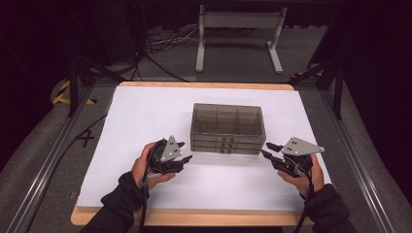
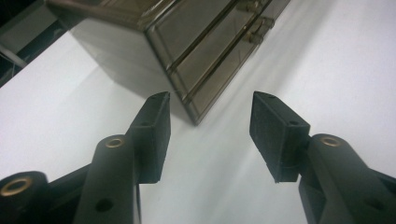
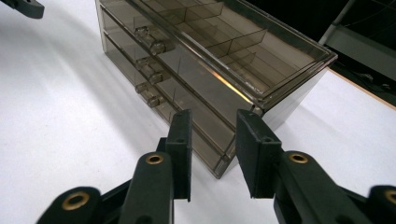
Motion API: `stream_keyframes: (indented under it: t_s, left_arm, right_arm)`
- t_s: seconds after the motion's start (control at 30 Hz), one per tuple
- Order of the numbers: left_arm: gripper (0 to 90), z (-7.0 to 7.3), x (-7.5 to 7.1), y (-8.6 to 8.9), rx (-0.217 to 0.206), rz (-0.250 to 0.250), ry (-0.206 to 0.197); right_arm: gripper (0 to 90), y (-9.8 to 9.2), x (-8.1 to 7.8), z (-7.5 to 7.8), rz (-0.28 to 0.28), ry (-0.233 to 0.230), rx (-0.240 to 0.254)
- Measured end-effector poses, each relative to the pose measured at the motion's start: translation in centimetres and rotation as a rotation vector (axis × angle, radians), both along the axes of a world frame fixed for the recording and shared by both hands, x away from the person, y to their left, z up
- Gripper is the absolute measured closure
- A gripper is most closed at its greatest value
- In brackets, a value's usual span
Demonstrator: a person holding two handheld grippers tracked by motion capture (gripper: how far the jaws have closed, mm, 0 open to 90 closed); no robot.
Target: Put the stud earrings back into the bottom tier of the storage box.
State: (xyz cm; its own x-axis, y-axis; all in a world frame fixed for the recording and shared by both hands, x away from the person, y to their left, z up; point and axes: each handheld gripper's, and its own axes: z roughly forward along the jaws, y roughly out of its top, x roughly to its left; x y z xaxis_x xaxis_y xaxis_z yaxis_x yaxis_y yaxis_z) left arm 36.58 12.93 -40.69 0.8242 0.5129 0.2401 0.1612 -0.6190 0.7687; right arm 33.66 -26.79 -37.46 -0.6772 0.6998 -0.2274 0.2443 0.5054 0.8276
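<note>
Drawers filled the front of the smoky see-through box [image 1: 228, 128], and that front faced us, toward the near edge of the table [image 1: 145, 111]. We saw three flat drawers stacked one on top of another, each with a small clear knob [image 3: 150, 69] in the middle. The box sat near the middle of the white table top, a bit toward the far side. Its long side ran from left to right across the table, and it stood flat on its bottom. Through the clear top we could see walls that cut the inside into small rooms.

We held the left gripper [image 1: 183, 151] just beside the box's near left corner. Its jaws were apart and nothing was between them. In the left gripper view, the fingers [image 2: 152, 135] pointed at that bottom corner of the box [image 2: 187, 56], but they did not touch it.

We held the right gripper [image 1: 266, 149] just beside the box's near right corner. Its jaws were apart too, but not as wide, and nothing was between them. In the right gripper view, the pads [image 3: 252, 154] sat close to the corner of the box [image 3: 210, 60], and we could not tell if they touched it. All three drawers looked pushed in.
</note>
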Motion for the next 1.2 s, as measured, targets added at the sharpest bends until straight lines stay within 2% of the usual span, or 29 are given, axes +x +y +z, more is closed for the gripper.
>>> stream_keyframes:
  t_s: [0.23, 0.43, 0.67, 0.93, 1.0, 1.2]
  left_arm:
    - [41.3, -0.5, -0.5, 2.0, 0.006, 0.024, -0.006]
    - [38.2, -1.2, -0.8, 3.2, 0.053, 0.046, -0.015]
    - [33.3, -1.6, -1.0, 4.5, 0.087, 0.069, -0.023]
    - [29.3, -2.3, -1.2, 6.3, 0.080, 0.092, -0.002]
    - [27.7, -2.3, -1.3, 6.7, 0.088, 0.095, -0.013]
    - [22.6, -2.4, -1.8, 8.3, 0.062, 0.126, -0.010]
  right_arm:
    - [62.8, -0.1, -0.4, -0.4, 0.002, 0.002, -0.019]
    - [58.5, -0.3, -0.6, -0.8, -0.006, 0.001, -0.033]
    - [53.8, -1.0, -0.7, -1.2, -0.023, 0.003, -0.038]
    - [48.6, -1.9, -0.7, -1.5, -0.048, 0.005, -0.045]
    - [46.8, -2.2, -0.7, -1.6, -0.061, 0.009, -0.044]
    - [43.1, -2.8, -0.9, -1.9, -0.080, 0.008, -0.048]
